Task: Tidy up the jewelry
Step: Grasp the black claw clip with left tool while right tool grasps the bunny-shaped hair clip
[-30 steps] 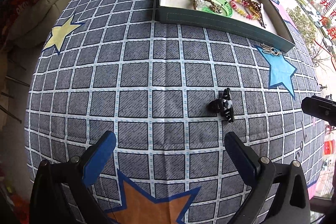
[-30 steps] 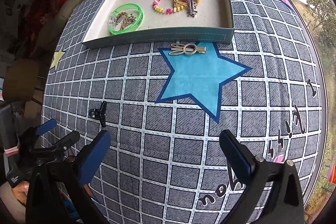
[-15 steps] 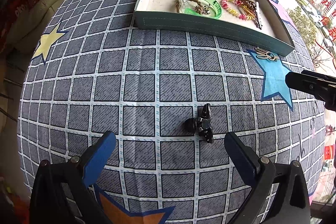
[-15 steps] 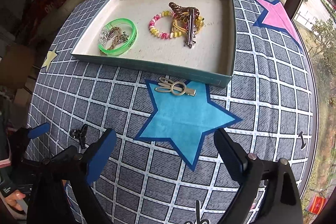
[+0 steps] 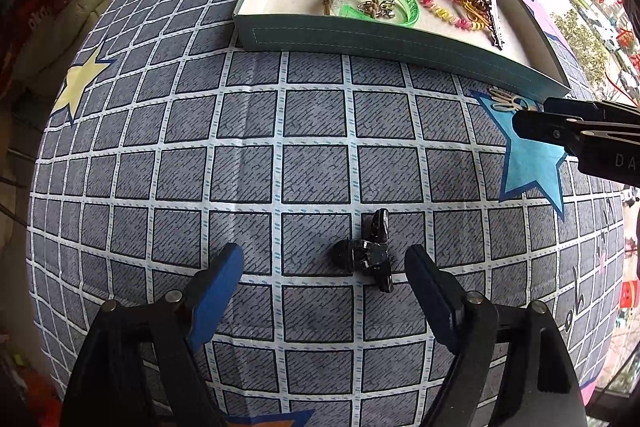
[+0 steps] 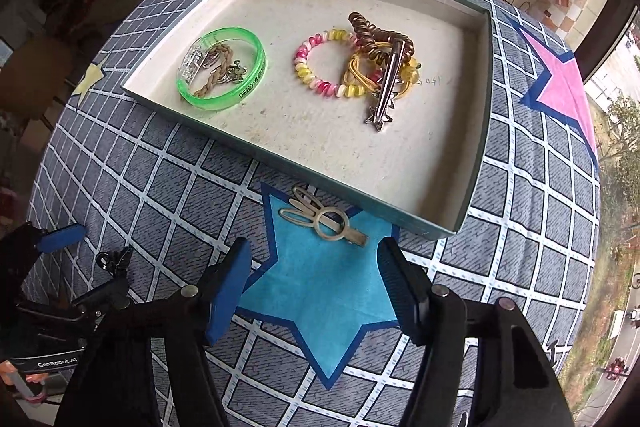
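A black hair clip lies on the checked cloth just ahead of my left gripper, nearer its right finger; the jaws are closing and do not touch it. A gold rabbit-shaped hair clip rests on the blue star beside the tray, just ahead of my right gripper, whose jaws are closing with nothing pressed between them. The shallow tray holds a green bangle, a pink and yellow coil tie and a silver clip. The black clip and left gripper show at lower left in the right wrist view.
The right gripper's black finger reaches in at the right edge of the left wrist view, over the blue star. The tray stands at the far side. A pink star marks the cloth right of the tray.
Both grippers have moved forward toward their clips and narrowed their jaws. The right one has rolled, so the tray and gold clip now sit closer and tilted in its view.
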The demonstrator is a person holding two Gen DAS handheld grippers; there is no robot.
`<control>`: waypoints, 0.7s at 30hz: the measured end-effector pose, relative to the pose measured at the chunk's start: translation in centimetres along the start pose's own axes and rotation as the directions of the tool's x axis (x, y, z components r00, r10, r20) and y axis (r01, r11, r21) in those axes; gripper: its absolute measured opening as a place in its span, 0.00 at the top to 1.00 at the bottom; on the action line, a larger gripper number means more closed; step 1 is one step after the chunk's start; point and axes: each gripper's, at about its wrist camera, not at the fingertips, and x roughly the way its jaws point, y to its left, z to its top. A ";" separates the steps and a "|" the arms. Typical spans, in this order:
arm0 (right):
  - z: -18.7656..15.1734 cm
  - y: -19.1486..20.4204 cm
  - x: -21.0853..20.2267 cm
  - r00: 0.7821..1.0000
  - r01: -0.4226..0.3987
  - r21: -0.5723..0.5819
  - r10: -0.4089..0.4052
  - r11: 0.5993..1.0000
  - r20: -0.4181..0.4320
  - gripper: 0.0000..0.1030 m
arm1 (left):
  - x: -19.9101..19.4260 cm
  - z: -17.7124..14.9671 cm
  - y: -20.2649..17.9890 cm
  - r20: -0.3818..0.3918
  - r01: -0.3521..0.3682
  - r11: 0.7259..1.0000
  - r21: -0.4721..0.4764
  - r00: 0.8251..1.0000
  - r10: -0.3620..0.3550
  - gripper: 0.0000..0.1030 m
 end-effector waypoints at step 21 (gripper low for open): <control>1.6 3.2 2.1 0.993 0.110 -0.104 -0.114 0.988 -0.033 0.79 | 0.6 -1.0 0.1 0.003 -0.002 1.000 0.015 1.000 0.002 0.35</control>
